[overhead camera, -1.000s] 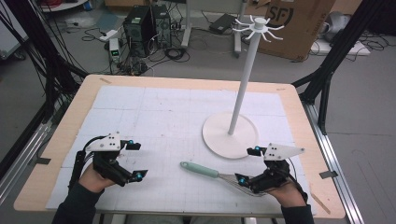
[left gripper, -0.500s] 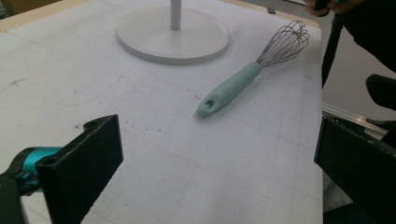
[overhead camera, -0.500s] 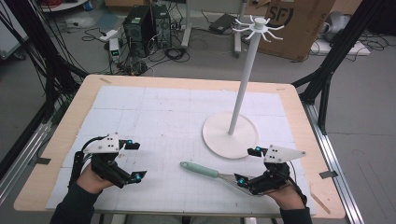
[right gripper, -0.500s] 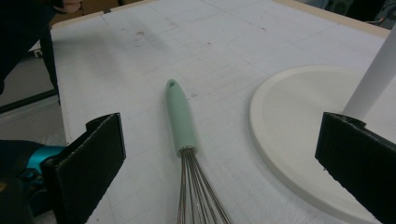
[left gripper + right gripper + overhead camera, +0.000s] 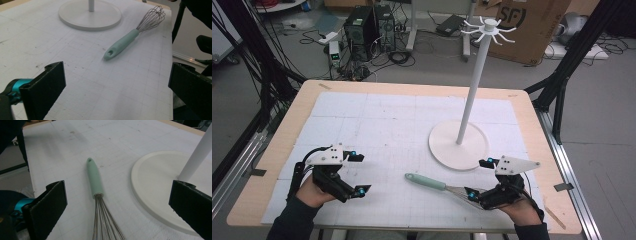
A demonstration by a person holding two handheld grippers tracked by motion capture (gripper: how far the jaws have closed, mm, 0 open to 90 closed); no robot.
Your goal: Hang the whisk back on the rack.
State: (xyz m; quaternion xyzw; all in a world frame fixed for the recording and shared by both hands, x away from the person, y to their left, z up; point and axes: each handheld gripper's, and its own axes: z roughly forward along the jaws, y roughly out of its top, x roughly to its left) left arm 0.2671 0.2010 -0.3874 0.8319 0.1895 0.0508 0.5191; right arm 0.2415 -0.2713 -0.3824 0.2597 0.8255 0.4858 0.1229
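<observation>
A whisk with a mint-green handle point(image 5: 426, 182) lies flat on the white mat near the front edge, wire head toward the right. My right gripper point(image 5: 478, 177) is open, its jaws standing wide on either side of the wire head point(image 5: 106, 220), with the handle point(image 5: 94, 178) pointing away from it. My left gripper point(image 5: 359, 173) is open and holds nothing, off to the left of the whisk. In the left gripper view the handle point(image 5: 121, 44) and wire head point(image 5: 151, 18) lie ahead, well beyond the jaws.
A white stand rises at the right of the mat on a round base point(image 5: 458, 145), with a thin pole point(image 5: 472, 85) and hooks at its top point(image 5: 488, 30). The base point(image 5: 155, 182) lies close beside the right gripper. The wooden table edge point(image 5: 412, 89) frames the mat.
</observation>
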